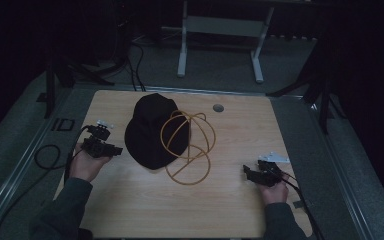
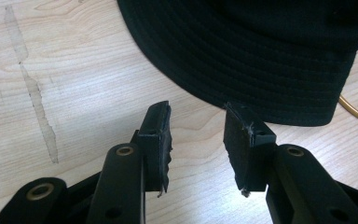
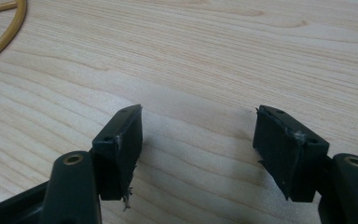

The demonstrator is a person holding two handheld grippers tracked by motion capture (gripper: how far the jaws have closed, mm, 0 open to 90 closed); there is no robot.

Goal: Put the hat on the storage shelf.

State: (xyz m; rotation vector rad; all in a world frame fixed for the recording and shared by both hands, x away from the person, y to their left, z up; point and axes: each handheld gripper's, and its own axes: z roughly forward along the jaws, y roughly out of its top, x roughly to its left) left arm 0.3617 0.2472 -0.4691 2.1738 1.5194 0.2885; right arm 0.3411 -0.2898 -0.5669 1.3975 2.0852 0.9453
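High view: stitched black hat [image 1: 152, 131] overlaps a brass wire frame [image 1: 189, 146] — both grippers' jaws gape, empty.

Table: light wood-grain table [image 1: 230, 200] with a small round grey grommet [image 1: 218, 108] near its far edge.
Floor: grey-green carpet [image 1: 220, 65] on all sides of the table.
Furniture: the white legs of a desk frame [image 1: 182, 47] stand on the carpet beyond the far edge.
Stands: black tripod legs [image 1: 325, 95] at both far corners.
Cables: black cables [image 1: 135, 65] trail over the carpet at far left.
Light: dim; the surroundings are near black.
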